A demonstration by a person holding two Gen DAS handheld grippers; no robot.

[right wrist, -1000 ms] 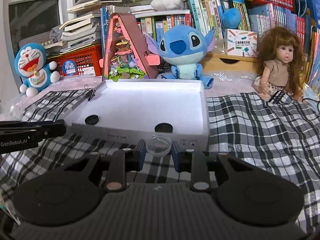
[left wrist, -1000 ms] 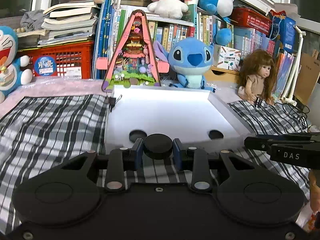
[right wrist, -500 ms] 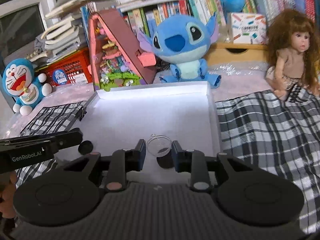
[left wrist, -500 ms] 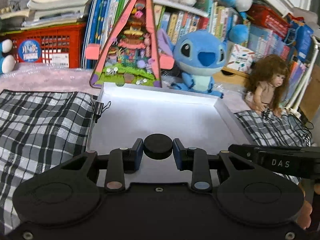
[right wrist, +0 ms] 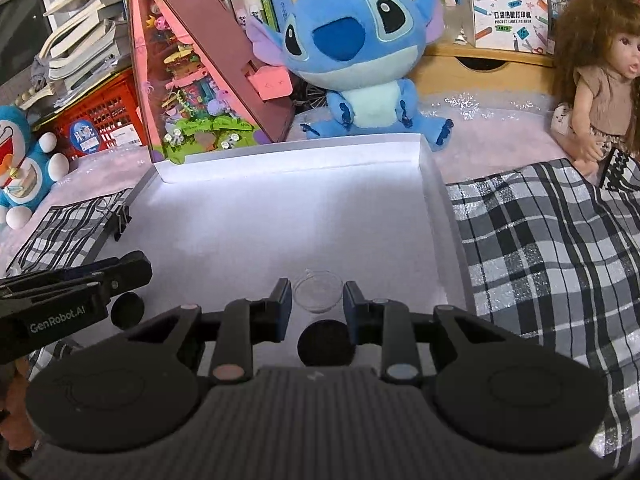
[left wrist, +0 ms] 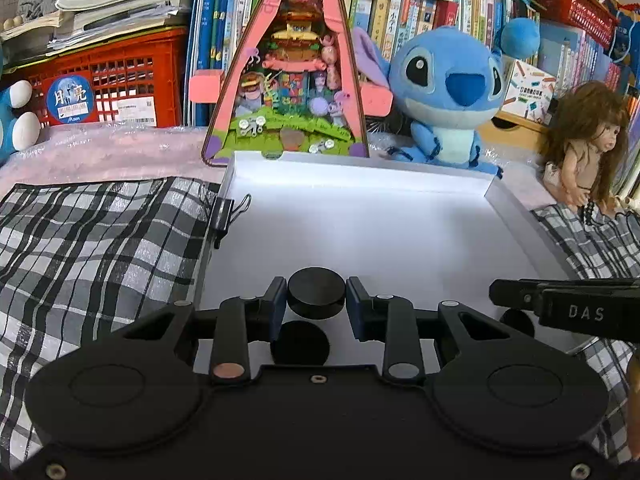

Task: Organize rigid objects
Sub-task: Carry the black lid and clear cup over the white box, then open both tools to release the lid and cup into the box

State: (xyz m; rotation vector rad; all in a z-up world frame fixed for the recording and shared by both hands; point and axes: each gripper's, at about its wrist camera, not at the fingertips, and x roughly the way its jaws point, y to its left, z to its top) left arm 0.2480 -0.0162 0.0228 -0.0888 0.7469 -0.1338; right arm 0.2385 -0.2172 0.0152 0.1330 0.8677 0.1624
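Observation:
My left gripper [left wrist: 316, 300] is shut on a black round lid [left wrist: 316, 293] and holds it over the near part of a shallow white box [left wrist: 360, 232]. My right gripper [right wrist: 317, 298] is shut on a small clear round dish [right wrist: 318, 291] over the same box [right wrist: 280, 220], near its right side. The box's front wall has two dark round holes; one hole [left wrist: 300, 343] shows under the lid, and one hole [right wrist: 326, 342] shows under the dish. The right gripper's fingers [left wrist: 560, 304] show at the right of the left wrist view; the left gripper's fingers [right wrist: 80, 284] show at the left of the right wrist view.
The box lies on a black-and-white plaid cloth [left wrist: 100, 240]. A binder clip [left wrist: 224, 216] grips the box's left wall. Behind stand a pink triangular toy house [left wrist: 288, 80], a blue plush [left wrist: 448, 92], a doll [left wrist: 584, 140], a red crate [left wrist: 112, 80] and bookshelves.
Both grippers have moved forward from in front of the box to over its near part, still holding the lid and the dish. The box and toys loom closer.

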